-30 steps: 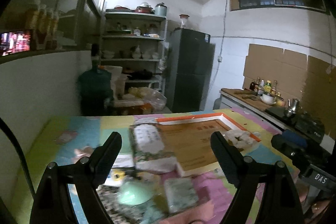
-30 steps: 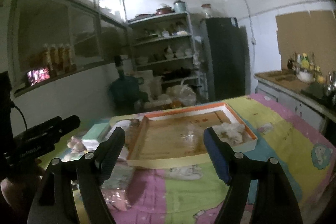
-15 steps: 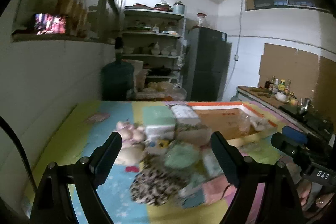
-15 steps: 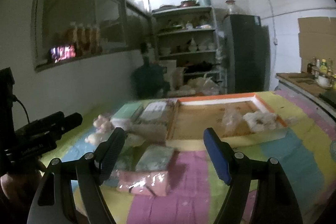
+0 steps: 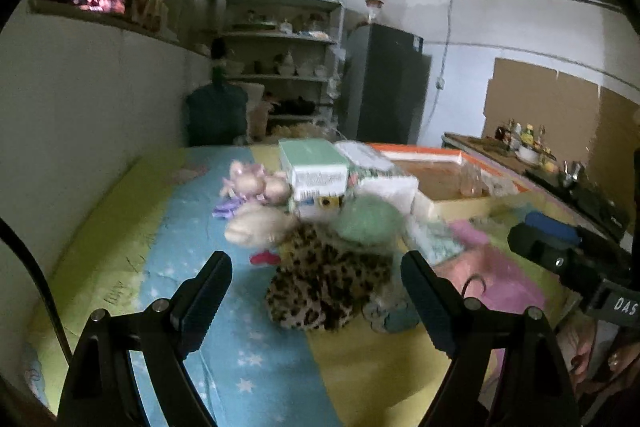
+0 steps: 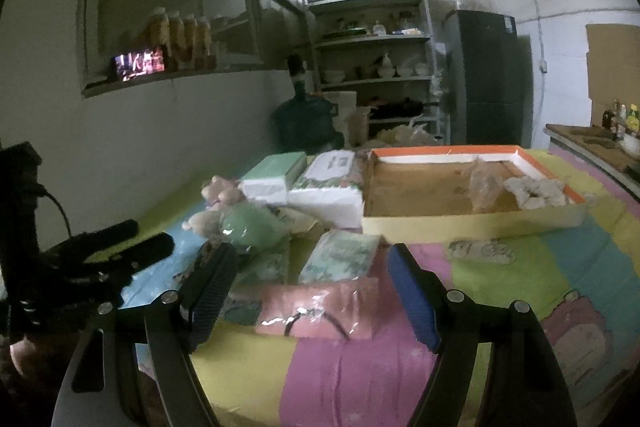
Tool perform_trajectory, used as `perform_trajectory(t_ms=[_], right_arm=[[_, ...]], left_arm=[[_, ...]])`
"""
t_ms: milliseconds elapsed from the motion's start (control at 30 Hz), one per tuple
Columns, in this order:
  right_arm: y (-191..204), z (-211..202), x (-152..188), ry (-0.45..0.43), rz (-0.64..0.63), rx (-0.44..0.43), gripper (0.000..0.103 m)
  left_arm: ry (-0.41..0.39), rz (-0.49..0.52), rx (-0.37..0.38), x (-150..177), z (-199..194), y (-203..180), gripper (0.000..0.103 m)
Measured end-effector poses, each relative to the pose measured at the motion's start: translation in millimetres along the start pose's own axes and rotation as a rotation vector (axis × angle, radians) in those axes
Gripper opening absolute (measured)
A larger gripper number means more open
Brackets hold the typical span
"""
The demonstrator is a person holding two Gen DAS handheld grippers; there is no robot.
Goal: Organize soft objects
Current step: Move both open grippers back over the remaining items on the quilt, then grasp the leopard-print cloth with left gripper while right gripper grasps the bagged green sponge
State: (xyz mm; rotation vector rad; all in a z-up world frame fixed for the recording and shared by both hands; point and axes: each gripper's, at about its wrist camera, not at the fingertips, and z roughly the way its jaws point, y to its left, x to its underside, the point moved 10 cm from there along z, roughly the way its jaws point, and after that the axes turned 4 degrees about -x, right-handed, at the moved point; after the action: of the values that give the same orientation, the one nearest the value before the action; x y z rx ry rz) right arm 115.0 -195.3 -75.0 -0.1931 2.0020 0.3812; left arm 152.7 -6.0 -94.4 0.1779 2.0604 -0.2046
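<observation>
Soft objects lie heaped on the patchwork mat (image 6: 520, 291), just off the left edge of the orange-rimmed tray (image 6: 472, 223), which holds only a clear bag (image 6: 486, 183) and a white fluffy item (image 6: 536, 191) near its far right corner. Over the last second both cameras have swung away from the tray toward the heap, so I judge a fresh pick is being lined up. Largest in the pile are the tissue packs (image 5: 316, 171), then the leopard-print plush (image 5: 328, 283), the pink packet (image 6: 320, 307), the green pouf (image 5: 368, 219) and the small pink doll (image 5: 252, 183). The left gripper (image 5: 316, 291) frames the leopard plush with jaws spread, holding nothing; the right gripper (image 6: 310, 291), equally spread and empty, frames the pink packet.
</observation>
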Motion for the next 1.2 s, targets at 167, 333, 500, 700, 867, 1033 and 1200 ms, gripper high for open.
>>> perform_trajectory(t_ms=[167, 333, 500, 700, 867, 1033, 1200], right_arm=[[1.2, 6.4, 4.8, 0.016, 0.018, -0.01, 0.078], [1.8, 8.9, 9.1, 0.025, 0.025, -0.011, 0.078], [3.0, 13.2, 9.9, 0.03, 0.025, -0.014, 0.078], [2.4, 17.4, 13.3, 0.04, 0.027, -0.015, 0.079], [2.1, 22.0, 16.9, 0.055, 0.035, -0.022, 0.079], [14.4, 30.2, 12.6, 0.065, 0.009, -0.064, 0.079], [38.4, 54.7, 6.0, 0.102, -0.043, -0.155, 0.079]], left_arm=[[0.058, -0.01, 0.015, 13.1, 18.1, -0.8, 0.087], [0.11, -0.04, 0.017, 22.9, 37.4, 5.9, 0.082], [0.147, -0.048, 0.033, 28.0, 51.3, 3.7, 0.073], [0.166, -0.049, 0.034, 33.9, 58.9, 1.3, 0.057], [0.148, -0.089, 0.034, 34.4, 56.4, 10.6, 0.017], [0.126, -0.118, 0.036, 35.7, 45.8, 16.7, 0.015], [0.104, -0.129, 0.029, 34.3, 31.9, 23.1, 0.015]])
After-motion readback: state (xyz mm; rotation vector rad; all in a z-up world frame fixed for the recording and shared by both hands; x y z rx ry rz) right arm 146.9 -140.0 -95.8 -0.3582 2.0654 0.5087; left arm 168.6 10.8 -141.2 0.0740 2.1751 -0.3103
